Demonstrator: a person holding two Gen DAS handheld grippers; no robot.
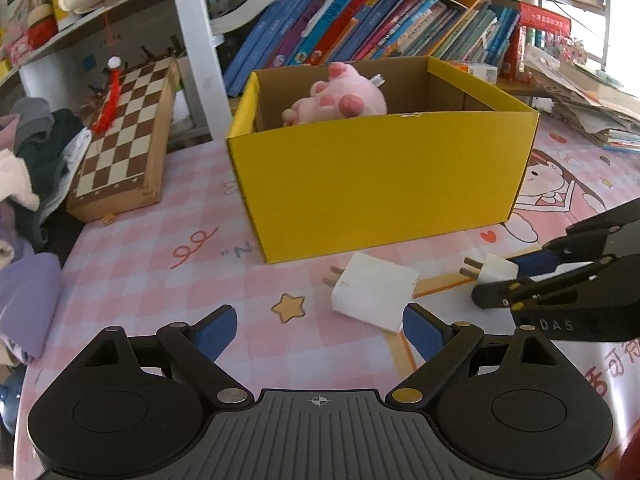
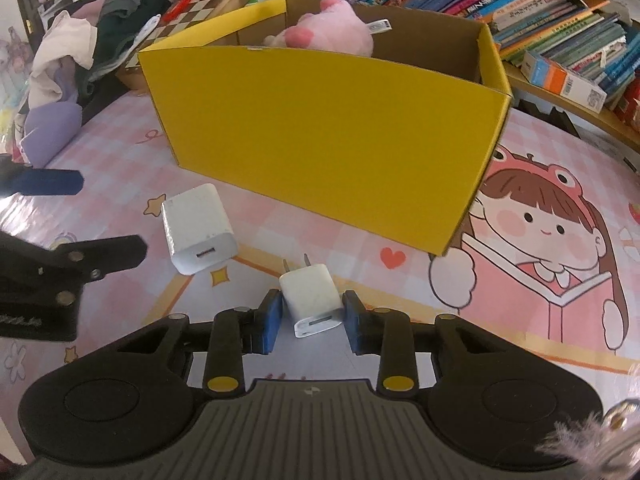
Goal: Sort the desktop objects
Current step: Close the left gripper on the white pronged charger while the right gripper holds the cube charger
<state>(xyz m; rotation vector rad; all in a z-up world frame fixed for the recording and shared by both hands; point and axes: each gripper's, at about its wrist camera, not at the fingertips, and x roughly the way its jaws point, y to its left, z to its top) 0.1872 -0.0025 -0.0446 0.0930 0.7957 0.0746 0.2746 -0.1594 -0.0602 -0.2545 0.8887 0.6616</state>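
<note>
A yellow cardboard box (image 1: 380, 184) (image 2: 328, 132) stands on the pink cartoon desk mat with a pink plush toy (image 1: 344, 100) (image 2: 332, 28) inside. In front of it lies a large white charger (image 1: 372, 294) (image 2: 198, 228), flat on the mat. My left gripper (image 1: 318, 320) (image 2: 112, 214) is open just short of it, the right finger beside the charger's near corner. My right gripper (image 2: 313, 320) (image 1: 496, 276) is shut on a small white charger (image 2: 312, 294) (image 1: 496, 268), blue pads on both its sides, prongs pointing away towards the box.
A folded wooden chessboard (image 1: 124, 136) leans at the back left beside a pile of clothes (image 1: 36, 148). Rows of books (image 1: 360, 20) fill the shelf behind the box. A stack of papers (image 1: 592, 104) lies at the back right.
</note>
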